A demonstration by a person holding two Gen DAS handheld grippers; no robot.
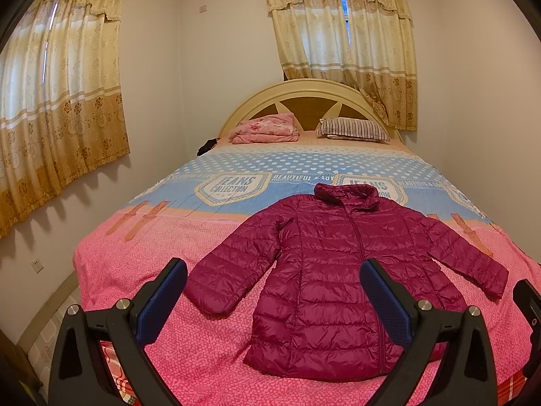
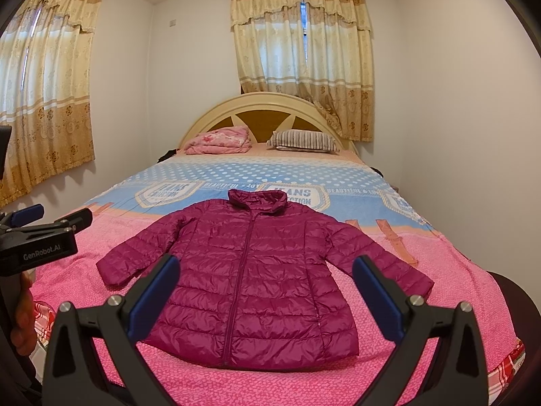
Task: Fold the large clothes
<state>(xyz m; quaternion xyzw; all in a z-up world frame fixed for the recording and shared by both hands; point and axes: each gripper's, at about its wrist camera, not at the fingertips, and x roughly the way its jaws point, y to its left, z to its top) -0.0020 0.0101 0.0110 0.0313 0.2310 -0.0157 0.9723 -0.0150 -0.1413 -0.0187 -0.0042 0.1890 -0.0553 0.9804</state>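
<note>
Nearest to me, my left gripper (image 1: 274, 291) fills the bottom of the left wrist frame, its black fingers with blue pads (image 1: 162, 301) spread wide and holding nothing. My right gripper (image 2: 265, 289) sits the same way at the bottom of the right wrist frame, fingers wide and empty. At the left edge of that frame I see a hand (image 2: 22, 314) on the other handle.

Between the fingers, in the lower centre of both frames, lies the jacket (image 1: 338, 270): a magenta quilted puffer, glossy, stitched in horizontal channels. It is zipped shut, laid flat and face up, collar pointing away, both sleeves angled out and down.

It rests on the bed (image 1: 135, 264), on a pink speckled cover that turns blue with white dots higher up. Further back, at frame centre, a folded pink blanket (image 1: 265, 128) and a striped pillow (image 1: 353, 129) sit before the arched cream headboard (image 1: 304, 91). Patterned golden curtains (image 1: 345, 40) hang above.
</note>
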